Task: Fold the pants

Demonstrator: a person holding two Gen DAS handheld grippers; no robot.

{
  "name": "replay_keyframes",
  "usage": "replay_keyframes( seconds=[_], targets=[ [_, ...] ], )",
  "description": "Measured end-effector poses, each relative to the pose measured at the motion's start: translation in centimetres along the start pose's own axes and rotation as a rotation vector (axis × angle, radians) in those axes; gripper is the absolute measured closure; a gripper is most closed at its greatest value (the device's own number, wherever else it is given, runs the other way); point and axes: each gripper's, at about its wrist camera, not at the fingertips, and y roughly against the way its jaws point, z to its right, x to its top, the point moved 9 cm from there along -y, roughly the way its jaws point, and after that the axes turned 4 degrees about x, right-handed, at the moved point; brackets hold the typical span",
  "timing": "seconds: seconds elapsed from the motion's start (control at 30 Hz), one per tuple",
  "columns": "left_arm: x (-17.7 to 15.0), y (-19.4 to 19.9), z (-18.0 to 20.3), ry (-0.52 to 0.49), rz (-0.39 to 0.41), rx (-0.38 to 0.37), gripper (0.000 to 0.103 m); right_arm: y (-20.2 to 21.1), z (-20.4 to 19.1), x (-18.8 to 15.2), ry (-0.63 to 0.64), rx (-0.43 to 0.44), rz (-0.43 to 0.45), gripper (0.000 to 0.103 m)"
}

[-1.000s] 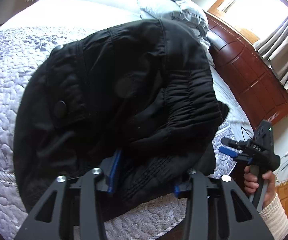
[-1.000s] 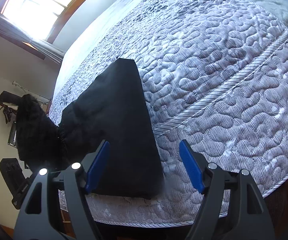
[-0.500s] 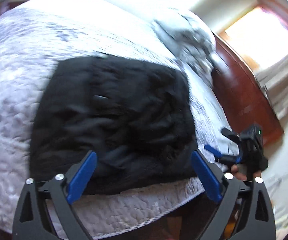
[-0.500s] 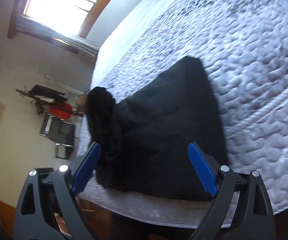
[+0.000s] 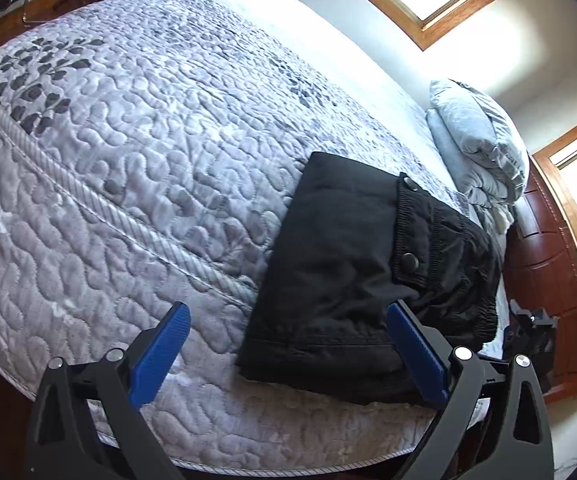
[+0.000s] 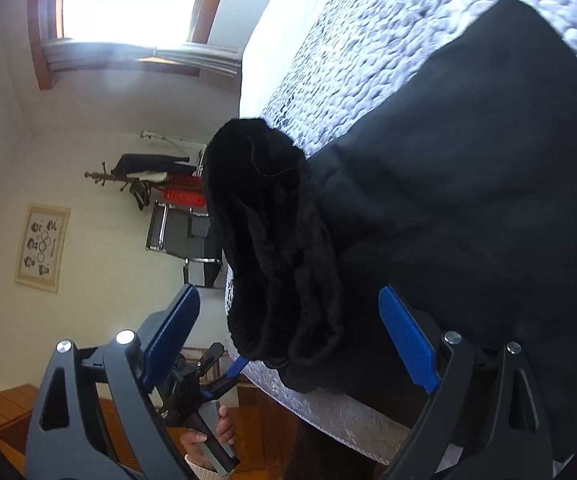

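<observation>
The black pants [image 5: 360, 264] lie folded in a compact rectangle near the bed's front edge, with the waistband and two snap buttons on top at the right. My left gripper [image 5: 288, 352] is open and empty, pulled back just in front of the fold, touching nothing. In the right wrist view the pants [image 6: 468, 184] fill the right side, with the bunched waistband end [image 6: 272, 240] at the bed's edge. My right gripper [image 6: 288, 340] is open and empty, close to that bunched end. The left gripper also shows there [image 6: 224, 368], held by a hand.
The grey quilted bedspread [image 5: 128, 160] covers the bed. A grey pillow [image 5: 476, 140] lies at the head by the wooden headboard [image 5: 544, 264]. A coat rack [image 6: 144, 176], a chair [image 6: 180, 236] and a wall picture [image 6: 42, 246] stand beyond the bed.
My left gripper let go of the pants' waistband end, opened, and drew back and left. The pants now lie folded on the bed. My right gripper swung toward the waistband end.
</observation>
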Motion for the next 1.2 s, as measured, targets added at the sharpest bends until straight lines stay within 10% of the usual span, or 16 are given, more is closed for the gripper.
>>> replay_keyframes(
  seconds=[0.27,0.6,1.2],
  targets=[
    [-0.6,-0.5,0.1,-0.029,-0.032,0.048,0.004,-3.2,-1.7,0.8,0.072,-0.074,-0.013,0.012],
    [-1.1,-0.2,-1.6,0.018,-0.047,0.062,0.004,-5.0,-2.6,0.0,0.143,-0.135,-0.032,0.081],
    [-1.2,2.1,-4.2,0.125,-0.023,0.065,0.004,-5.9,-18.1,-0.5,0.161,0.12,-0.061,0.083]
  ],
)
